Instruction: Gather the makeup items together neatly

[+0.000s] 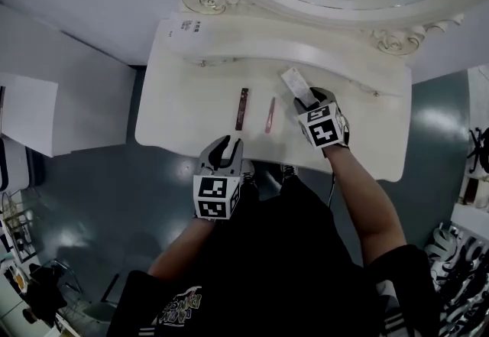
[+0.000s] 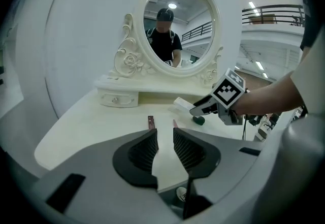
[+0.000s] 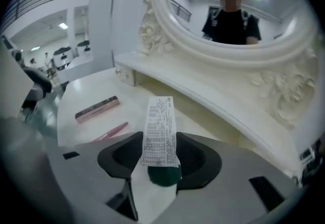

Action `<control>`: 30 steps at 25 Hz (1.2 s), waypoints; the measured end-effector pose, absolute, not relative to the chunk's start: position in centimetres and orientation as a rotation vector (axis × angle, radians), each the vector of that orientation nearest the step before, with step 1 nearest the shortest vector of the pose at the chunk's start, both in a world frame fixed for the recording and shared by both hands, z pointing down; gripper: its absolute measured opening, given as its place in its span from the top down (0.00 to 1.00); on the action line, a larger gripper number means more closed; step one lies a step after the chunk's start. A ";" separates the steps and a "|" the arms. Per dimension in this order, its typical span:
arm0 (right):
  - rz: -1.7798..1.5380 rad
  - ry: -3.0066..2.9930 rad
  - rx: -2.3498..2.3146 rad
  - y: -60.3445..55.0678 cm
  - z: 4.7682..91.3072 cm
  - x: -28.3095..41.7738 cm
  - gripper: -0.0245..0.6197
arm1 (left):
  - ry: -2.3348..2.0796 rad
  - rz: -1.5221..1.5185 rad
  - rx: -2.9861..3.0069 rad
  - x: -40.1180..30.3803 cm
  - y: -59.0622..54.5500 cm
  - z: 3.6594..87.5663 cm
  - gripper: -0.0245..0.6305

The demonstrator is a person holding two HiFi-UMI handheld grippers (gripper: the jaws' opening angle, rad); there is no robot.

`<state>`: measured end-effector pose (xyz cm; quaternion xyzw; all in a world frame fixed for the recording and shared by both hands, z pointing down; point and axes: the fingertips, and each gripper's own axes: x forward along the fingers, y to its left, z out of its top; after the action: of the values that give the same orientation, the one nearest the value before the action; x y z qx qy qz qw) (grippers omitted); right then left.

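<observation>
Tube [image 3: 160, 116], white with a green cap, lies clamped between the right gripper [image 3: 160, 139] jaws above the dressing table [image 1: 191, 98]; left gripper [image 2: 164, 134] jaws stand apart, empty.

You'll see dense small print running down the white tube [image 3: 160, 131] on the right, too fine to read. The label [image 1: 188, 25] at the far left and your shirt's print [image 1: 180, 305] are also illegible.
</observation>
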<state>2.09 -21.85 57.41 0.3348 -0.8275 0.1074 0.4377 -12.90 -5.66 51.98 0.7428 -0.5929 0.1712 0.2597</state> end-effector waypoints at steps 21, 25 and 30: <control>0.745 -1.825 1.197 -12.4 61.3 6.8 0.62 | -1.362 0.519 2.255 -9.0 -4.3 51.7 0.80; 0.815 -1.755 1.321 -13.5 61.5 9.3 0.62 | -1.363 0.518 2.254 -9.8 -3.9 51.8 0.80; 0.869 -1.717 1.431 -12.9 61.6 9.7 0.62 | -1.350 0.531 2.250 -10.1 -3.7 52.1 0.80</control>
<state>9.72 -12.94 61.63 0.5560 -0.6671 0.3375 0.3632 -10.10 -3.69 52.08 0.8178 -0.4909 0.1929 0.2302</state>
